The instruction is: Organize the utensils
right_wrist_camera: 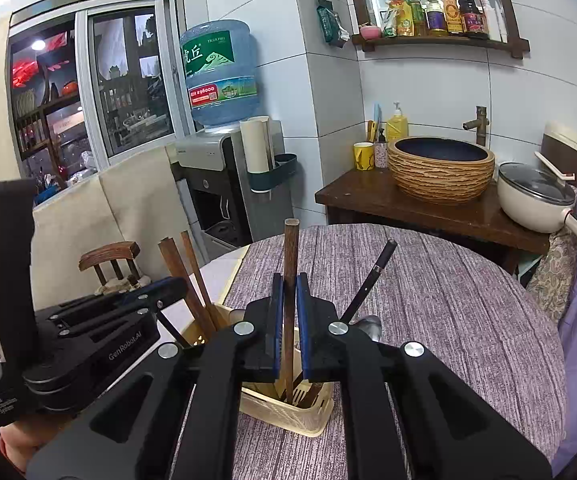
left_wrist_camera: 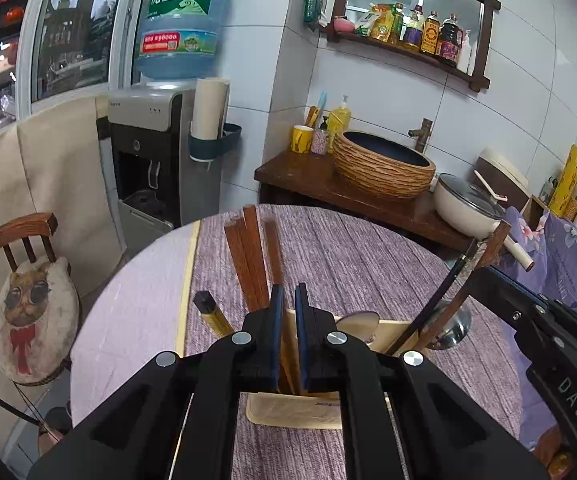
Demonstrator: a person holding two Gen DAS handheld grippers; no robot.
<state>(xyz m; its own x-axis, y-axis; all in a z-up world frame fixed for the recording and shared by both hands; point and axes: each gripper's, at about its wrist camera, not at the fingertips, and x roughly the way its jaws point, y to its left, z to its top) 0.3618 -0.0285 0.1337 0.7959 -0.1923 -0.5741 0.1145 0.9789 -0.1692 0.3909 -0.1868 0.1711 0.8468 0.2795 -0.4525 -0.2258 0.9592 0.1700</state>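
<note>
Cream holder [right_wrist_camera: 288, 412], slotted, on a round table [right_wrist_camera: 428, 300] with a purple cloth: contains brown chopsticks [left_wrist_camera: 248, 256], a black-tipped stick [left_wrist_camera: 208, 308], a black-handled utensil [right_wrist_camera: 368, 280] and a steel spoon [left_wrist_camera: 358, 322]. Right gripper [right_wrist_camera: 287, 308], jaws clamped on a brown wooden handle [right_wrist_camera: 291, 248] that stands upright with its lower end in the holder. Left gripper [left_wrist_camera: 288, 312], jaws together above the holder (whether they pinch a pale stick between the pads, cannot tell).
</note>
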